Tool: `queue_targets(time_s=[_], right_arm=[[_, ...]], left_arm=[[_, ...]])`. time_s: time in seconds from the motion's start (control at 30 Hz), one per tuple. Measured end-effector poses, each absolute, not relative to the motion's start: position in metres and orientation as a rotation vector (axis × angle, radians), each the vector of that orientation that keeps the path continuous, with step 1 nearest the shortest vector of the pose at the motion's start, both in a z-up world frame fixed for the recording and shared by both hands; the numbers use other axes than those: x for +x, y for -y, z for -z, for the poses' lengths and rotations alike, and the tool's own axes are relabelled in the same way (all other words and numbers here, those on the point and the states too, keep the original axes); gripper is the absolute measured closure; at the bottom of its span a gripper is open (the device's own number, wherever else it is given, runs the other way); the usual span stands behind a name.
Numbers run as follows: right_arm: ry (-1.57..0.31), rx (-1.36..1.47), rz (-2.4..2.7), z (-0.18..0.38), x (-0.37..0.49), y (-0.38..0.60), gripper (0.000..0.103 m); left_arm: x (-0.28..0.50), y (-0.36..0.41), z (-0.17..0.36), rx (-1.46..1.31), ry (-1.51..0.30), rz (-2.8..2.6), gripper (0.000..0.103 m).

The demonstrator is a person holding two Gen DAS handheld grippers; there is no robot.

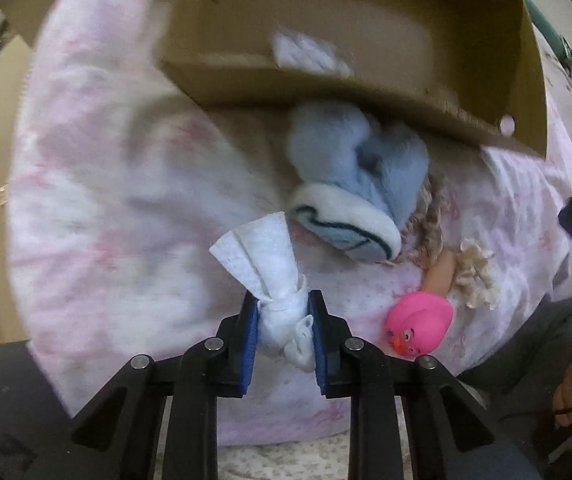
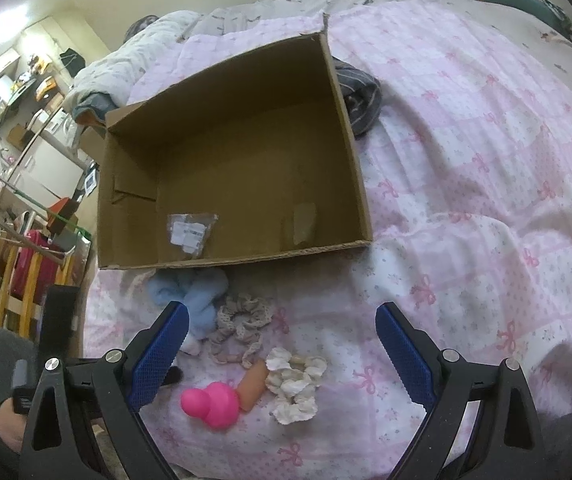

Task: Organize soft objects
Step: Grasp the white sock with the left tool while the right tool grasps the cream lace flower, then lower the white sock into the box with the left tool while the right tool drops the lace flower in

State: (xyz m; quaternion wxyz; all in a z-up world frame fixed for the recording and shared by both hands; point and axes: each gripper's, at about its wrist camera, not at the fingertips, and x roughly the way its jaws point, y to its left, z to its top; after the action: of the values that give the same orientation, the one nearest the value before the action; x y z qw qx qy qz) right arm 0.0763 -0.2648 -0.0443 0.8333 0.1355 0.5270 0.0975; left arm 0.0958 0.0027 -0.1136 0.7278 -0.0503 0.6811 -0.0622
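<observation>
At lower centre of the left wrist view, the left gripper (image 1: 283, 330) is clamped on a knotted white cloth (image 1: 263, 264). Right of it lie a blue sock (image 1: 356, 176) and a pink rubber duck (image 1: 420, 326), below the cardboard box (image 1: 366, 92). In the right wrist view, the right gripper (image 2: 281, 350) stands wide apart over the pink quilt (image 2: 466, 200).

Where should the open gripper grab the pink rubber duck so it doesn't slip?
Grip the pink rubber duck across its round body, the wider lump, not the small head. It lies on the pink bow-print quilt, so coming straight down with the right gripper, already open wide, seems best. The peach tube touches the body's far side, so place the fingers clear of it.
</observation>
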Motion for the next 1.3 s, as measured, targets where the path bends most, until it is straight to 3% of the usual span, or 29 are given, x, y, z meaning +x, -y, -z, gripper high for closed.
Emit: queue_targets(time_s=[0.3, 0.33, 0.37, 0.43, 0.63, 0.7, 0.8, 0.83, 1.17, 1.3], right_arm=[[-1.306, 0.272, -0.182, 0.079, 0.081, 0.264, 0.003], [-1.336, 0.281, -0.198, 0.084, 0.081, 0.262, 0.008], [-1.373, 0.293, -0.23, 0.09, 0.081, 0.259, 0.022], [-1.443, 0.27, -0.246, 0.103, 0.08, 0.252, 0.037], [-1.515, 0.21, -0.247, 0.122, 0.08, 0.241, 0.047], [-1.537, 0.188, -0.254, 0.128, 0.08, 0.236, 0.057], [-1.537, 0.152, -0.258, 0.129, 0.08, 0.231, 0.086], [-1.527, 0.15, -0.261, 0.127, 0.077, 0.229, 0.089], [-1.292, 0.237, -0.351, 0.073, 0.066, 0.234, 0.091], [-1.31, 0.22, -0.335, 0.079, 0.065, 0.231, 0.091]], left_arm=[[0.089, -0.032, 0.063, -0.126, -1.296, 0.04, 0.082], [0.089, -0.032, 0.062, -0.12, -1.285, 0.032, 0.082], [0.092, -0.034, 0.062, -0.117, -1.279, 0.034, 0.082], [0.094, -0.033, 0.062, -0.115, -1.272, 0.032, 0.082], [0.097, -0.028, 0.064, -0.109, -1.264, 0.03, 0.082], [0.097, -0.027, 0.064, -0.112, -1.254, 0.033, 0.082], [0.097, -0.027, 0.059, -0.11, -1.226, 0.04, 0.082], [0.097, -0.026, 0.058, -0.111, -1.222, 0.041, 0.082], [0.096, -0.027, 0.051, -0.103, -1.177, 0.005, 0.082], [0.096, -0.026, 0.05, -0.103, -1.174, 0.004, 0.082]])
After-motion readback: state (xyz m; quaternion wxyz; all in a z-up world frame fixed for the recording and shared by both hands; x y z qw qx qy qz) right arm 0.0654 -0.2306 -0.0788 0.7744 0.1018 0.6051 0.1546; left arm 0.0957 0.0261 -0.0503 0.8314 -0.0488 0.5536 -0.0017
